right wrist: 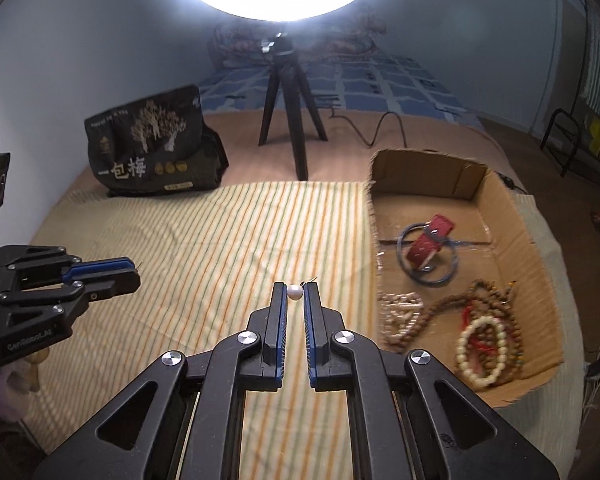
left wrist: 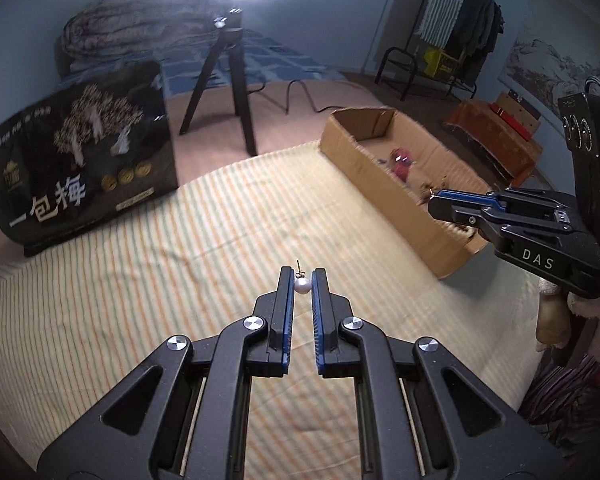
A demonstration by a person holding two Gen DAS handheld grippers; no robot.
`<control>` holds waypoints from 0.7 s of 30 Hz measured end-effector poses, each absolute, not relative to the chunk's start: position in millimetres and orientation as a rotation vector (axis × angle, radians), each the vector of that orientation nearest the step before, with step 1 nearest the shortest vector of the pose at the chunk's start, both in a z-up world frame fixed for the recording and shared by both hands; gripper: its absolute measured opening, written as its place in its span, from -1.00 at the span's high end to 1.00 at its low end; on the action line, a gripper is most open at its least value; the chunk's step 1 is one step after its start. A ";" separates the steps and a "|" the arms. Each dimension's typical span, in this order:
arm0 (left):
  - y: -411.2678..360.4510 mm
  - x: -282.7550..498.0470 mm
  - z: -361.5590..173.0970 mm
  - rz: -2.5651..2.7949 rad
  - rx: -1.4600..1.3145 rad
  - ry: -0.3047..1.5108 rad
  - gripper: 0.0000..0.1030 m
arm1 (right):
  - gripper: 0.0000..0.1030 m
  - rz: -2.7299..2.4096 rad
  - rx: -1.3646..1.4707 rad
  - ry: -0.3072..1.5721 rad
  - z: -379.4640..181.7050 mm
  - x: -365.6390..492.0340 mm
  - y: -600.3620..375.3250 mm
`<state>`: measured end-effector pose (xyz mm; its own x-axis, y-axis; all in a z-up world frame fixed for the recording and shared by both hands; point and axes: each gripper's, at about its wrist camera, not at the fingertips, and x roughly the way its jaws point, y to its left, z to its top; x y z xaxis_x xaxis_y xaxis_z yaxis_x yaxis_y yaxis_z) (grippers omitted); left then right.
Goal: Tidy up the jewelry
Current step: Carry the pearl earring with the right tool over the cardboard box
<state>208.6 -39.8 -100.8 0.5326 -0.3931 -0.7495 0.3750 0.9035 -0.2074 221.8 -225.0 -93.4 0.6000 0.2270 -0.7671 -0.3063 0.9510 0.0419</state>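
Note:
In the left wrist view my left gripper (left wrist: pixel 302 278) is shut on a white pearl earring (left wrist: pixel 302 286), its thin post sticking up past the fingertips, above the striped cloth (left wrist: pixel 180 280). In the right wrist view my right gripper (right wrist: pixel 295 290) is shut on a second white pearl earring (right wrist: pixel 295 292). The right gripper also shows in the left wrist view (left wrist: pixel 434 198), over the near wall of the cardboard box (left wrist: pixel 380 168). The left gripper shows at the left of the right wrist view (right wrist: pixel 134 268). The box (right wrist: pixel 512 216) holds a red strap, a blue ring and several bead bracelets (right wrist: pixel 480 344).
A dark printed bag (left wrist: pixel 76 168) stands at the back left of the cloth. A black tripod (right wrist: pixel 290 108) with a ring light stands behind it, with a cable trailing. A clothes rack (left wrist: pixel 460 32) stands far right.

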 end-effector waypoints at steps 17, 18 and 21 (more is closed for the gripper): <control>-125.4 211.3 -64.1 -0.504 -0.059 0.865 0.87 | 0.87 0.262 -0.022 0.832 -55.8 230.8 -314.1; -129.1 212.1 -63.3 -0.505 -0.064 0.864 0.87 | 0.87 0.259 -0.009 0.833 -55.2 234.0 -320.1; -145.7 216.4 -64.2 -0.512 -0.066 0.862 0.87 | 0.87 0.257 0.005 0.836 -55.5 241.3 -330.8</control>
<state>216.4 -145.7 -64.2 0.5381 -0.4560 -0.7089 0.4039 0.8777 -0.2579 241.3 -330.8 -55.5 0.6410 0.2271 -0.7332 -0.2231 0.9691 0.1050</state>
